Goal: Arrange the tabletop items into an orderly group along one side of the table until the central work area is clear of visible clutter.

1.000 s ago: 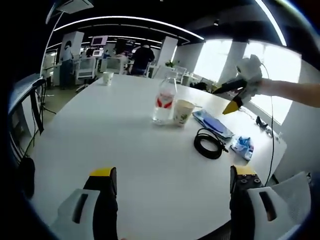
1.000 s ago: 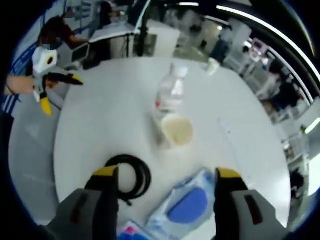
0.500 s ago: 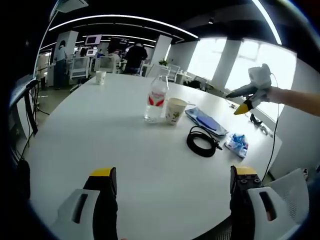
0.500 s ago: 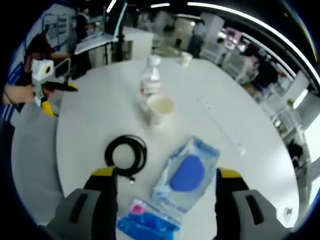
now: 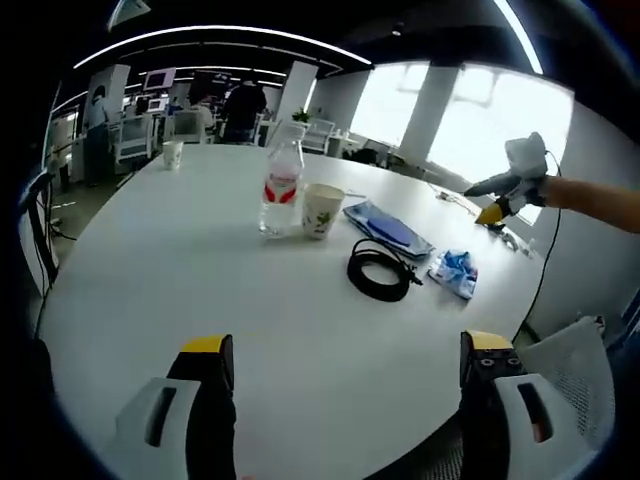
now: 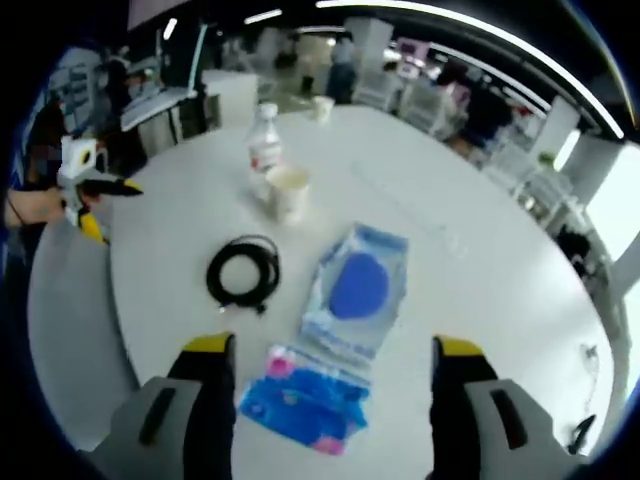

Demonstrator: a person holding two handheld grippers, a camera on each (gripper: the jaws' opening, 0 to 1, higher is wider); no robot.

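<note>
Nothing is being carried at this moment. The left gripper [image 5: 340,375] has its jaws spread wide with only bare white surface [image 5: 180,280] between them, and the right gripper [image 6: 335,385] is also spread and empty, held above the items and looking down on them.

The items lie in a loose cluster on the surface, not yet in a tidy row. The water bottle [image 5: 281,190] stands upright with the paper cup [image 5: 322,210] just beside it, possibly touching (I cannot tell for sure). Near them lies the flat blue packet [image 6: 357,290], and the coiled black cable [image 6: 243,273] lies beside that packet, apart from it. The small blue and pink pouch [image 6: 297,392] rests at the packet's near end; in the right gripper view it sits between the jaws, lower than their tips. A second paper cup [image 5: 173,154] stands alone, well apart from the others, at the far side.

In my judgement the task is at its beginning or at an early stage: the items are still scattered, the far cup is not joined to the group, and all the moving and lining up along one edge remains.
</note>
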